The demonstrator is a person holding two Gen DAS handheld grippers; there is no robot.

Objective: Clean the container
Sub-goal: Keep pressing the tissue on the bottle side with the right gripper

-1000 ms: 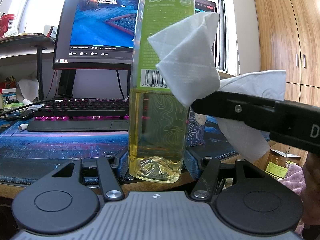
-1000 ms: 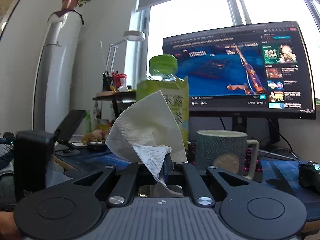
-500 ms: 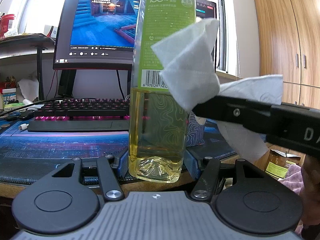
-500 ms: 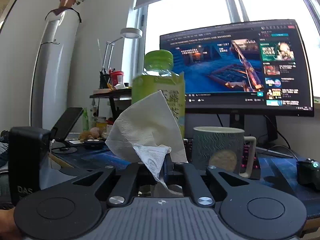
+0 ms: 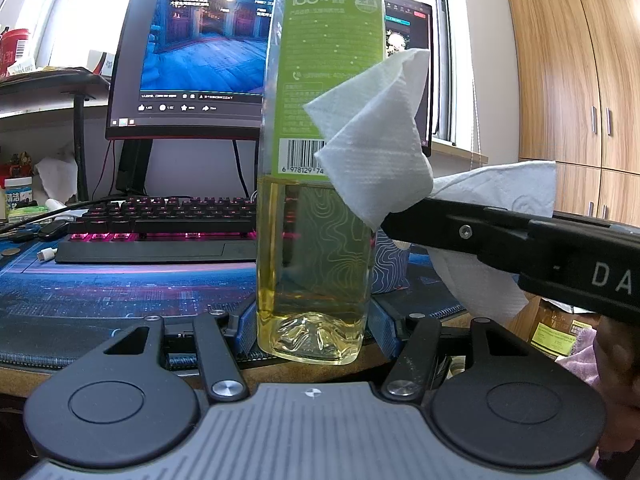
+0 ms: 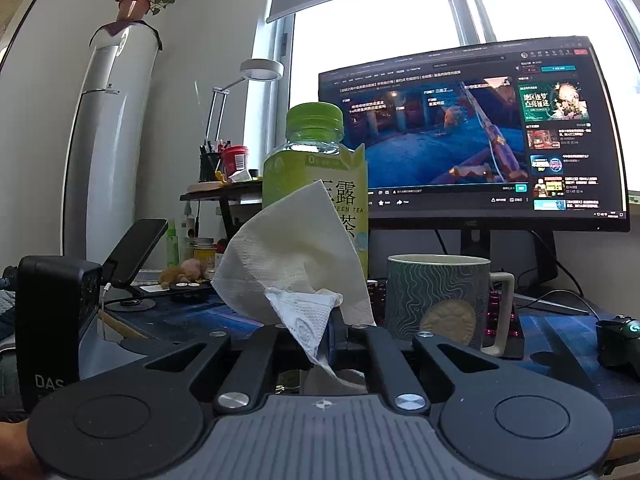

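Right now the green tea bottle [image 5: 320,184] stands straight up, its long side running from 6 o'clock to 12 o'clock with the green cap on top, and its bottom sits at the desk edge between the blue pads of the left gripper [image 5: 316,330], which squeeze it from both sides. The right gripper [image 6: 334,326] is clamped tight on a white paper towel [image 6: 296,264], and the towel rests against the bottle's label at about 3 o'clock in the left wrist view. A patterned mug [image 6: 438,296] stands just beside the bottle, before the keyboard [image 5: 160,222] and monitor [image 5: 200,52].
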